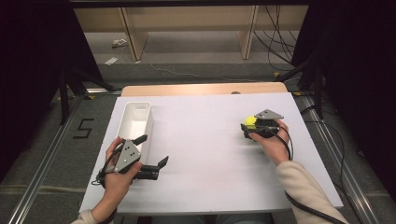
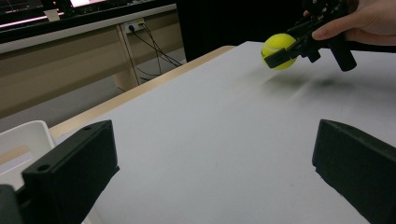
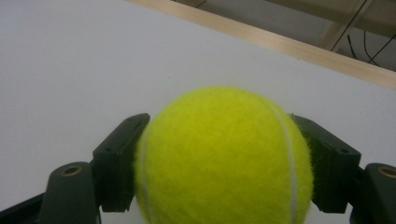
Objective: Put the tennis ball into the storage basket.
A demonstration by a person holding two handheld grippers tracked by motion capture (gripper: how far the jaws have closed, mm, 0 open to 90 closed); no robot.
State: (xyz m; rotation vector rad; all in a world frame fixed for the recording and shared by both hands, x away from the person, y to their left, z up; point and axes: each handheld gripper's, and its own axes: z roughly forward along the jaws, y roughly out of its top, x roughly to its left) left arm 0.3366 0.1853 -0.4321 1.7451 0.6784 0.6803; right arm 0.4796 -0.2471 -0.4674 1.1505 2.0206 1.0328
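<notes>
A yellow tennis ball (image 1: 251, 121) sits between the jaws of my right gripper (image 1: 249, 125) at the right side of the white table top (image 1: 205, 154). The right gripper view shows the ball (image 3: 224, 158) close up, with the right gripper (image 3: 224, 168) shut on both its sides. From the left gripper view the ball (image 2: 279, 50) hangs a little above the table, over its own shadow. My left gripper (image 1: 152, 150) rests near the front left with its jaws wide apart. Nothing lies between the left gripper's (image 2: 212, 163) jaws.
A long white bin (image 1: 135, 122) stands along the table's left side, right by the left gripper, and its corner (image 2: 23, 140) shows in the left gripper view. A wooden edge (image 1: 205, 88) runs along the far side. Cables trail on the floor at the right.
</notes>
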